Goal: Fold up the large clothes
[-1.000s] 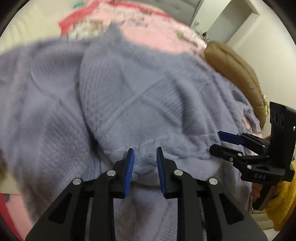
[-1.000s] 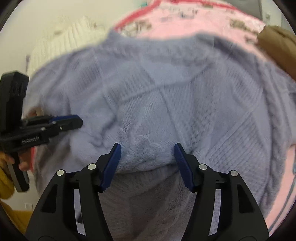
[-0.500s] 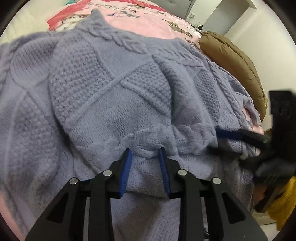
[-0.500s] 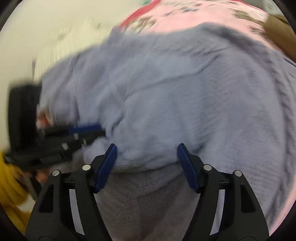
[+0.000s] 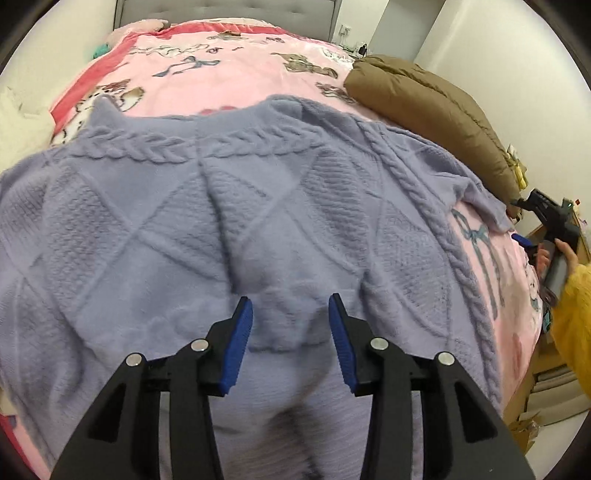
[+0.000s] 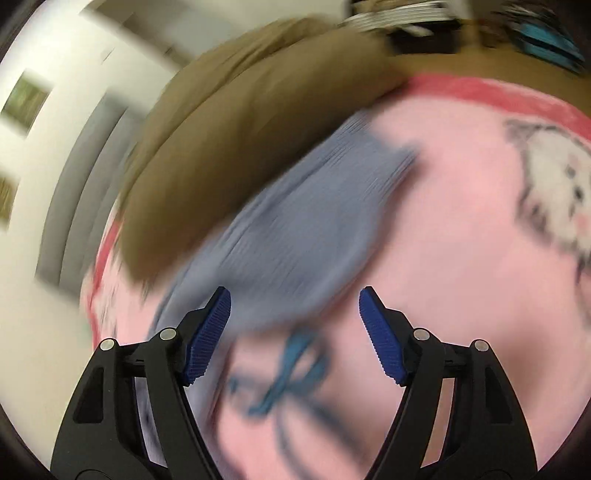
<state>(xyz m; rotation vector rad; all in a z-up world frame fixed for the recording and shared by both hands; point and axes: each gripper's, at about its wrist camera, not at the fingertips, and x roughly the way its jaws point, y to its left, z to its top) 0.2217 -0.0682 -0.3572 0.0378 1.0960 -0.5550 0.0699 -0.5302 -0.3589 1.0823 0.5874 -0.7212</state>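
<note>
Big purple sweater (image 5: 258, 206) lying spread out on a pink blanket (image 5: 229, 70) with cartoon animals and blue bows, covering most of the bed. Knit with diamond shapes and thick rope-like braids. Near edge folded back over itself, with a soft bump of wool at the fold.

Left gripper (image 5: 291, 325) right over that bump, blue pads (image 5: 236, 343) apart, one on each side of the wool, not squeezing it. Hard to tell if the pads touch the knit.

Brown puffy coat (image 5: 436, 110) on the right side of the bed, just beside the sweater's right sleeve. Grey headboard (image 5: 225, 11) at the far end. Something white and fluffy (image 5: 18, 118) at the left edge of the bed. Small teal thing (image 5: 100, 50) near the far left corner, too small to name.

Right gripper (image 5: 524, 242) far off at the right edge of the bed, held by a hand (image 5: 569, 254) in a yellow sleeve (image 5: 572, 314), near the sleeve end of the sweater.

In the right wrist view, everything smeared and blurry. Right gripper (image 6: 295, 325) with blue pads (image 6: 384, 343) wide apart and nothing between them. Purple sleeve (image 6: 303, 229) lying just ahead on the pink blanket (image 6: 461, 229), with the brown coat (image 6: 240, 122) right behind it, touching or very close. Blue bow print (image 6: 288, 373) under the gripper.
</note>
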